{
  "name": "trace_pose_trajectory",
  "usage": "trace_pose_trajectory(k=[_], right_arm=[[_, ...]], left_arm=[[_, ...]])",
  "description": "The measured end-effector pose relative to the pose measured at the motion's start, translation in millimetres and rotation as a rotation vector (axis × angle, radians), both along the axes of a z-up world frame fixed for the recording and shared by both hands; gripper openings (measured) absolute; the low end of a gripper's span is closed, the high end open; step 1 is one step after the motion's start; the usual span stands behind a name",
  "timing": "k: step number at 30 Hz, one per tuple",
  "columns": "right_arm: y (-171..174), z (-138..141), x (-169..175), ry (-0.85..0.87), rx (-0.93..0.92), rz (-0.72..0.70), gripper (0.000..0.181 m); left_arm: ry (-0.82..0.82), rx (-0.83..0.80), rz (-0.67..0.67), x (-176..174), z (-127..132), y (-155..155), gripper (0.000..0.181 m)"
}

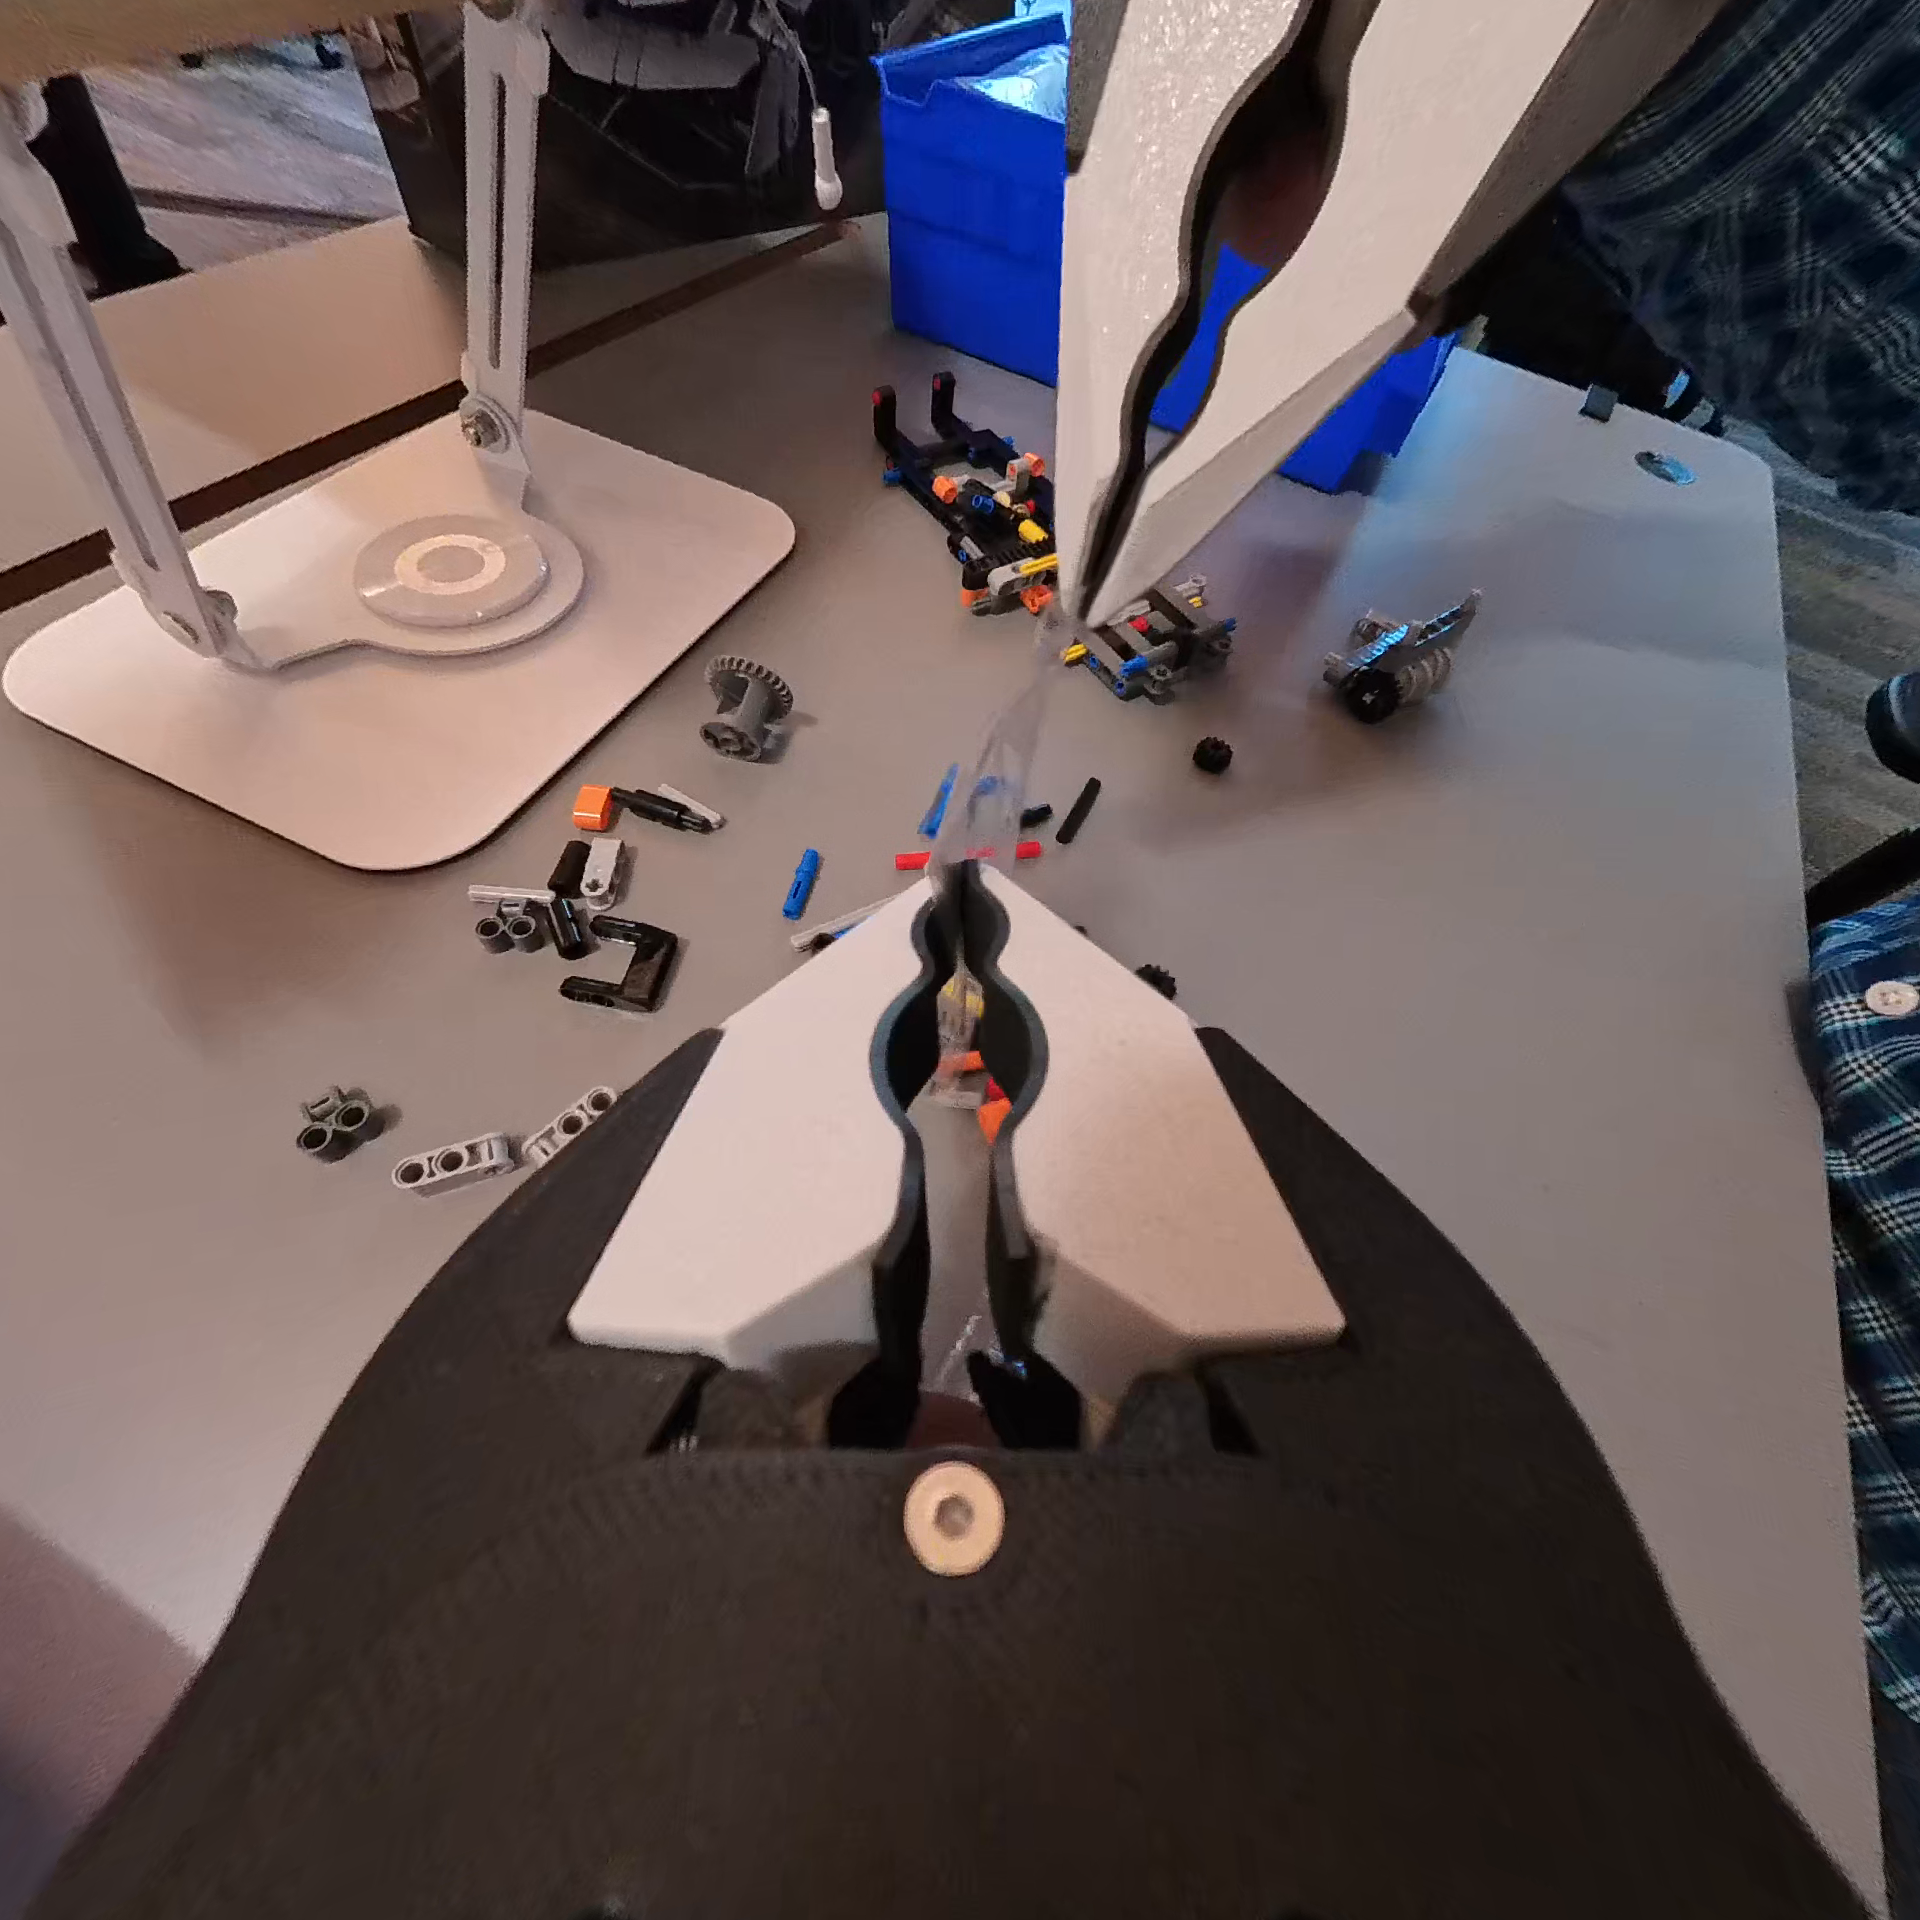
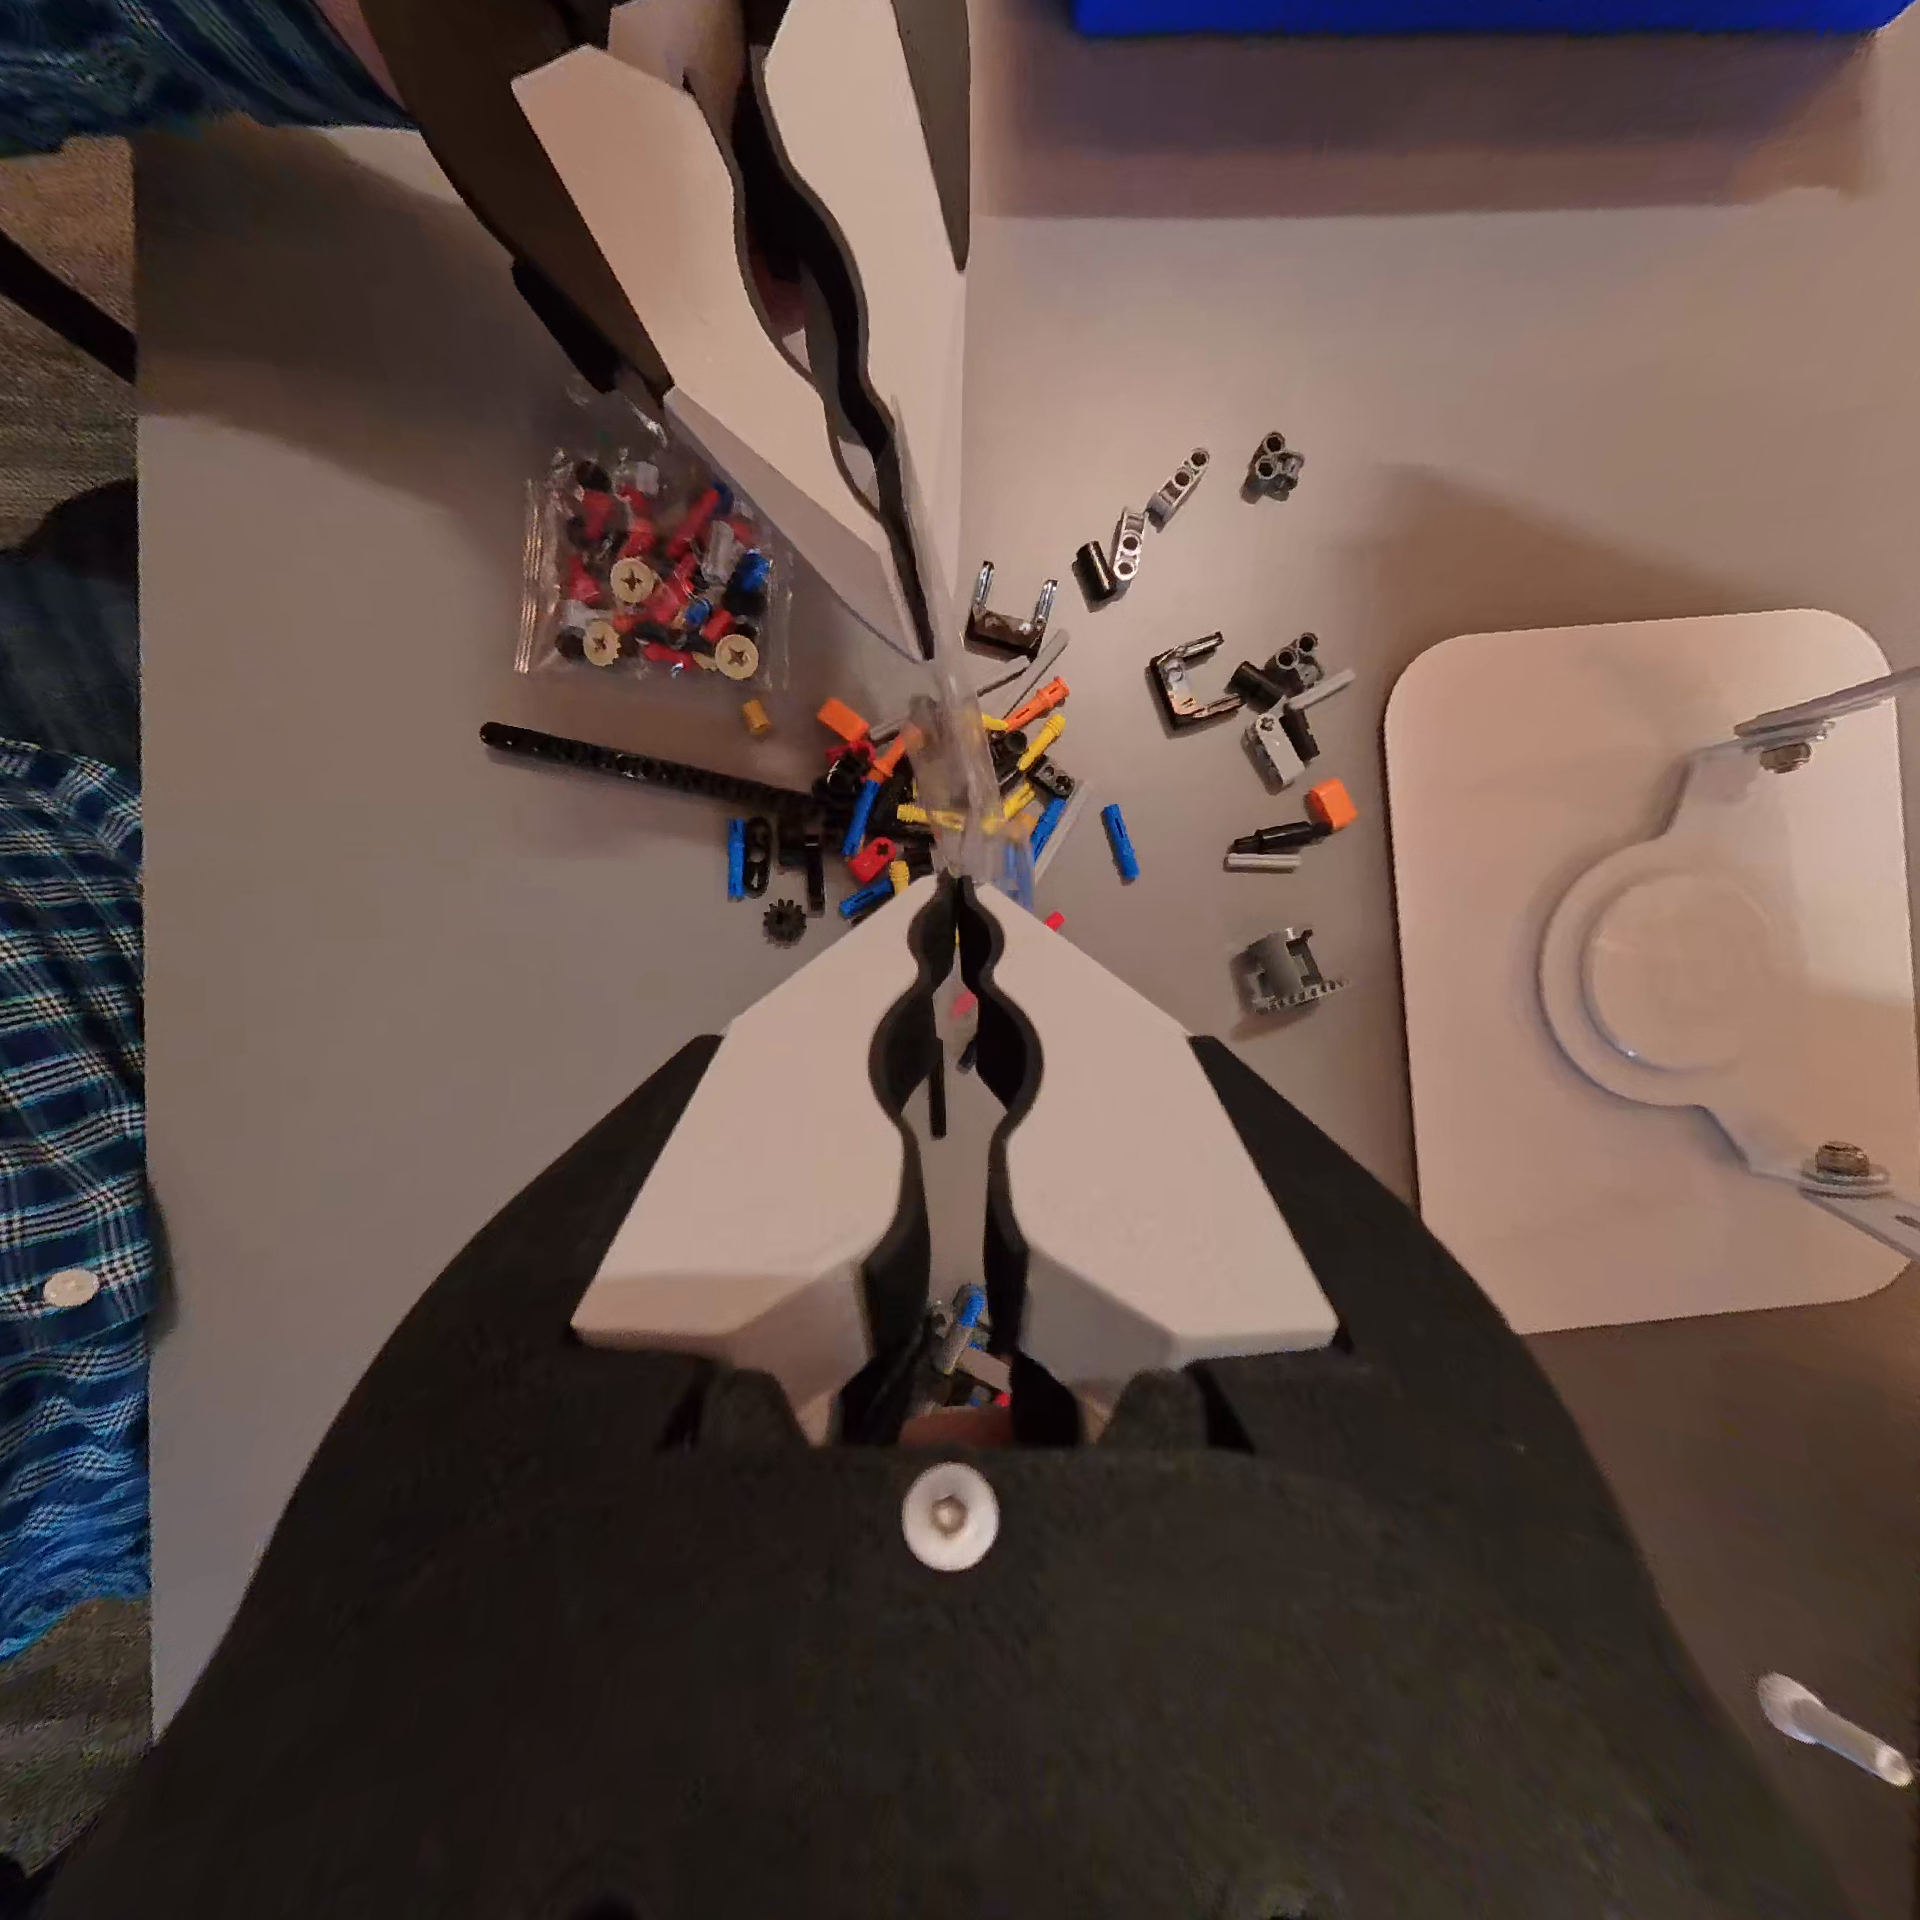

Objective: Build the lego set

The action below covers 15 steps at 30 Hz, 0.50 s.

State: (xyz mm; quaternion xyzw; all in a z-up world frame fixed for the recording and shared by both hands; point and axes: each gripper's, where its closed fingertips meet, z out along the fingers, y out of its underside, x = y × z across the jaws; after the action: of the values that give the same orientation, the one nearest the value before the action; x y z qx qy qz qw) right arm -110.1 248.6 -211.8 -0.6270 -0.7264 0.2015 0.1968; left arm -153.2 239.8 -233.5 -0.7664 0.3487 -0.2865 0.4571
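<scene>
A small clear plastic bag (image 1: 992,769) is stretched in the air between both grippers, above the grey table (image 1: 1455,1039). My left gripper (image 1: 961,883) is shut on its near end. My right gripper (image 1: 1075,613) comes down from above, shut on the far end. In the right wrist view my right gripper (image 2: 956,883) pinches the bag (image 2: 961,774) and the left gripper (image 2: 930,655) holds the opposite end. A pile of small loose pins and connectors (image 2: 883,821) lies right under the bag. A partly built black chassis (image 1: 977,488) lies beyond.
A sealed bag of parts (image 2: 649,582) and a long black beam (image 2: 644,764) lie left of the pile. Two small sub-assemblies (image 1: 1153,644) (image 1: 1397,655), a grey gear (image 1: 748,696) and loose pieces (image 1: 592,925) dot the table. A white stand base (image 1: 395,634) sits left, a blue bin (image 1: 966,208) behind. Some 6 centimetres of space lies between my two pairs of fingers. The grey gear (image 1: 748,696) sits 12 centimetres or so from the ends of my right fingers. My right wrist view (image 2: 1292,965) looks at it from another angle.
</scene>
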Motion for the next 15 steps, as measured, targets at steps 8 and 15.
trace_pose_trajectory(k=[8,15], right_arm=[[-2,5,-6,0.011,-0.024,0.005,0.0],[0,1,-7,0.003,-0.01,0.001,0.0]], left_arm=[[0.002,-0.009,-0.001,3,-1,-1,0.0],[0.064,-0.011,0.003,2,-10,-1,0.0]])
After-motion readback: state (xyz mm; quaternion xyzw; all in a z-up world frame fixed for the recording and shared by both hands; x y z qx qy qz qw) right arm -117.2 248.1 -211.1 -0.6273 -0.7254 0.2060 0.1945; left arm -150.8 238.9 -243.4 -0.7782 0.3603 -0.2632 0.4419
